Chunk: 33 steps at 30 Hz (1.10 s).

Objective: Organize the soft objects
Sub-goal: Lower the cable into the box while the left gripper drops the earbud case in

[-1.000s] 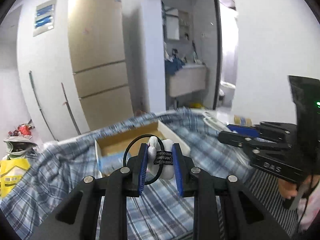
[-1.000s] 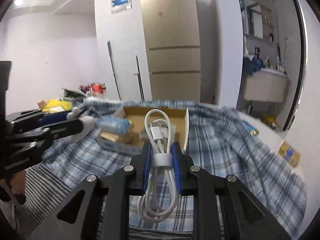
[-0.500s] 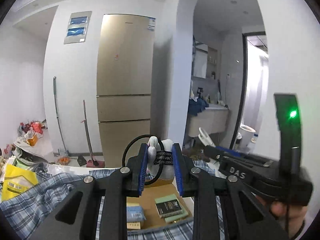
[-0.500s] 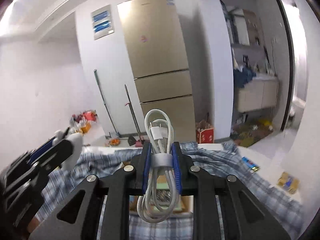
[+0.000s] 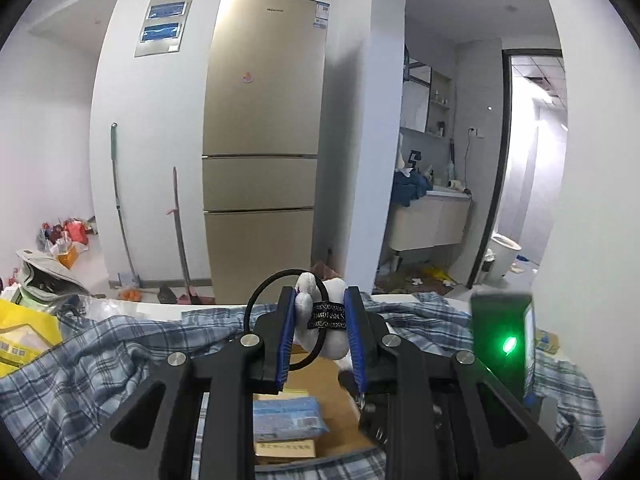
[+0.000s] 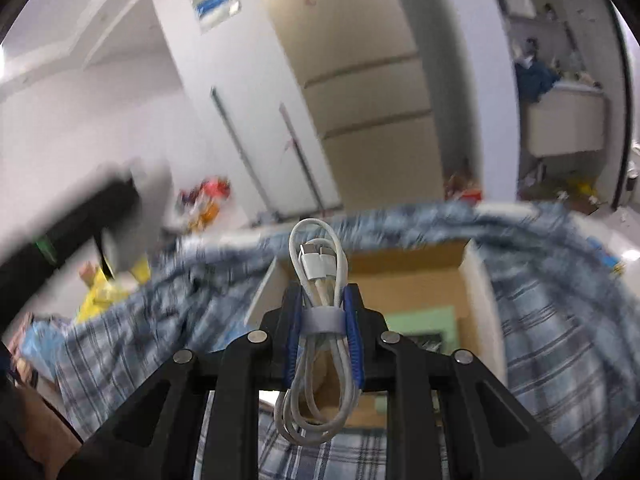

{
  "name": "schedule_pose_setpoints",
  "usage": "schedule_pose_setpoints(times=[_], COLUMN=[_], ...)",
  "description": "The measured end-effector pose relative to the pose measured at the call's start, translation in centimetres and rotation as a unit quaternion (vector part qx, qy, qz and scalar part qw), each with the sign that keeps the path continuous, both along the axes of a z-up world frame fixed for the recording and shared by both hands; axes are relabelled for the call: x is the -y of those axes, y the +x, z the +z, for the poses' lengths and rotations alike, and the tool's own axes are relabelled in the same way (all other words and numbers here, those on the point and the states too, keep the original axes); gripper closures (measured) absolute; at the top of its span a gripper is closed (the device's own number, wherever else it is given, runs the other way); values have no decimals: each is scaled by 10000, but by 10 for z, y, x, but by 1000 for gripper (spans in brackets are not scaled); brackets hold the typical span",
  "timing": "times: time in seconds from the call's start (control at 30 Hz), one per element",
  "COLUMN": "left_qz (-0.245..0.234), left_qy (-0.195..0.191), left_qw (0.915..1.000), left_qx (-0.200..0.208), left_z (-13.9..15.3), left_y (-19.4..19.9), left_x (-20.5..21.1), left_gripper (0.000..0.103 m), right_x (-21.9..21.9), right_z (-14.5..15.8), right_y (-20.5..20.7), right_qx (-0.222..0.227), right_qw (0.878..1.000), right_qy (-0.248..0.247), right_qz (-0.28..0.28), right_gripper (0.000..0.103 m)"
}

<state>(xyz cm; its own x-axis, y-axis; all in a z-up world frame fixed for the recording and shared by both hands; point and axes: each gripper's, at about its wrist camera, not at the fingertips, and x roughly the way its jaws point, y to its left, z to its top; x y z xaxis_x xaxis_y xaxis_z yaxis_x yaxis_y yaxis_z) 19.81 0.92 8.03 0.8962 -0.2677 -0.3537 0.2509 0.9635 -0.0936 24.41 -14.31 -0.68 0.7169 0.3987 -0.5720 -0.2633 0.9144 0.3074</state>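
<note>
Left wrist view: the left gripper (image 5: 322,330) pinches a white plush toy (image 5: 325,322) with a black hair tie (image 5: 280,320) looped on it, held above a cardboard box (image 5: 320,376) on a plaid cloth (image 5: 100,360). Right wrist view, blurred: the right gripper (image 6: 322,334) clamps a coiled white cable (image 6: 320,280) over the same box (image 6: 472,280), which seems to hold a green book (image 6: 424,320).
</note>
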Motion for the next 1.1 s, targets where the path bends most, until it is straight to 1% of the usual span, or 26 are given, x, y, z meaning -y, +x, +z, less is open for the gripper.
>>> schedule_pose_setpoints(times=[0.1, 0.23, 0.33, 0.47, 0.63, 0.73, 0.77, 0.83, 0.87, 1.0, 1.1], left_qz=[-5, 46, 84, 2, 59, 4, -5, -52, -50, -64, -173], left_qy=[-69, 73, 124, 133, 291, 221, 209, 126, 106, 44, 6], left_qw=[9999, 9997, 9995, 9992, 9985, 9980, 9979, 9978, 9979, 9979, 9971], left_qx=[-100, -219, -278, -365, -452, -585, -611, -646, -641, -641, -746], left_z=[-6, -15, -20, -26, -36, -46, -48, -51, -52, -56, -64], left_y=[6, 16, 20, 23, 29, 35, 36, 37, 37, 39, 43], left_x=[-3, -2, -2, 1, 6, 7, 6, 4, 3, 3, 6], left_gripper=[77, 77, 77, 77, 77, 77, 77, 77, 77, 77, 77], right_x=[-7, -6, -7, -5, -6, -7, -7, -4, -1, 16, 33], right_z=[-18, -28, -29, -30, -34, -37, -38, -38, -36, -23, -18], right_y=[6, 9, 11, 15, 21, 23, 22, 19, 18, 17, 23], right_qx=[-221, -310, -333, -337, -383, -392, -384, -311, -230, -114, -211], right_qw=[9996, 9993, 9991, 9992, 9989, 9989, 9990, 9993, 9995, 9990, 9972], right_qy=[-77, -56, -111, -63, -8, -7, -67, -216, -202, -242, -497], right_qz=[150, 215, 238, 187, 253, 272, 214, -28, -73, -364, -521], right_gripper=[83, 83, 83, 83, 83, 82, 79, 59, 43, 42, 42])
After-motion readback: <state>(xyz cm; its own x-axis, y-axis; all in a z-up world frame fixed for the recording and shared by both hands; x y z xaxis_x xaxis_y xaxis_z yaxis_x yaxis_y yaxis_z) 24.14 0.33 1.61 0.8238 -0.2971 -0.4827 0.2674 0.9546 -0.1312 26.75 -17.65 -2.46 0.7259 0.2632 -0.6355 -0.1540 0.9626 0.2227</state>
